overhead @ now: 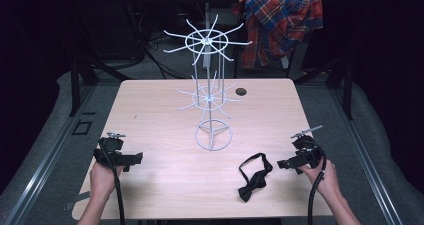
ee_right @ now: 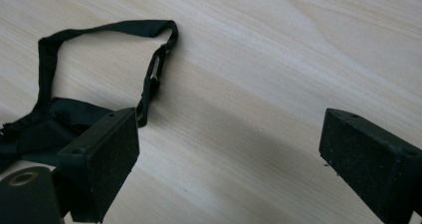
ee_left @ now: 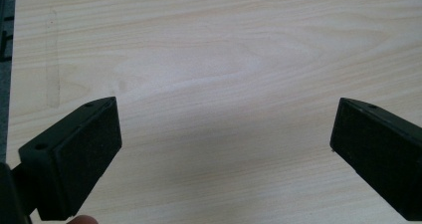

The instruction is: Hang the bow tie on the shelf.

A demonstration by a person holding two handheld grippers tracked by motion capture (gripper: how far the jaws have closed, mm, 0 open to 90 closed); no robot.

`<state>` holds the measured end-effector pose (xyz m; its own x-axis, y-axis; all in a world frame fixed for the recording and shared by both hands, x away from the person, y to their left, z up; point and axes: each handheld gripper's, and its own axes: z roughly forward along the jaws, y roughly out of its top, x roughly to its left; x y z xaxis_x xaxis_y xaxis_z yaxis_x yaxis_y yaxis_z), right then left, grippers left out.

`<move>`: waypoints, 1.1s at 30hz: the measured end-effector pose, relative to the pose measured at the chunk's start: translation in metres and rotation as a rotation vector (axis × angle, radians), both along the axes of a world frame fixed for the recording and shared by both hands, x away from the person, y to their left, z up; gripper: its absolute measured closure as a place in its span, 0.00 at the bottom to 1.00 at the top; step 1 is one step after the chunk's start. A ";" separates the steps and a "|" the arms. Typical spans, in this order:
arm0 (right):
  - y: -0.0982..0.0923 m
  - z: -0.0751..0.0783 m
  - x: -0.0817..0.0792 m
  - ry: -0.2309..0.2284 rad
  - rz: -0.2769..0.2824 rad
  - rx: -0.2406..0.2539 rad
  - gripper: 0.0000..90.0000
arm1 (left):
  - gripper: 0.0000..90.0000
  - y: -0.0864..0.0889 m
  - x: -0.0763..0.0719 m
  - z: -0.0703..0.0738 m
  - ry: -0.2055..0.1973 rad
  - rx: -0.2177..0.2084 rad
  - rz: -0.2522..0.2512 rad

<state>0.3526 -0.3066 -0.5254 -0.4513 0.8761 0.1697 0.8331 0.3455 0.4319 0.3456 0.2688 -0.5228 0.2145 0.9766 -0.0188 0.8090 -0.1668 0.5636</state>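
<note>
Both tools stand wide with nothing between their jaws. Right tool (overhead: 283, 163) hovers low at the near right of the surface (overhead: 150, 110), its jaws pointing toward the black bow tie (overhead: 252, 177), which lies flat just beside it, between my right hand and the foot ring of the white wire rack (overhead: 210, 92). Left tool (overhead: 136, 158) waits at the near left edge, well apart from the tie, looking down on bare wood.

From the right tool's own camera, the bow tie (ee_right: 54, 124) shows its knot bundled next to my left-hand jaw, with the thin neck strap (ee_right: 99, 32) looping away across the wood. I judge it light, soft and limp: it will sag and fold the moment I lift it, and the strap will dangle. Nothing about it looks fragile, but the smooth fabric may slip from a shallow pinch.

I would take it at the strap, near where it rises from the knot, since a narrow band fits between the pads and leaves the loop hanging free to go over one of the rack's prongs. The knot is bulkier and a surer grip, yet it would leave the loop hard to steer.
</note>
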 end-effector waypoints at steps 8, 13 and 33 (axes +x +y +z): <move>0.009 0.000 -0.002 -0.012 0.011 0.022 0.10 | 0.00 0.001 0.004 -0.002 0.007 -0.013 0.017; 0.019 -0.005 0.002 -0.007 0.026 -0.009 0.08 | 0.00 0.000 0.007 -0.005 0.015 -0.006 0.013; 0.067 -0.015 0.010 0.065 0.081 -0.102 0.55 | 0.00 -0.001 0.004 -0.008 0.038 0.008 0.000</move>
<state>0.3622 -0.2400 -0.5405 -0.5124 0.8513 0.1131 0.8257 0.4523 0.3371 0.3492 0.2675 -0.5305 0.2141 0.9766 -0.0194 0.8300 -0.1714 0.5308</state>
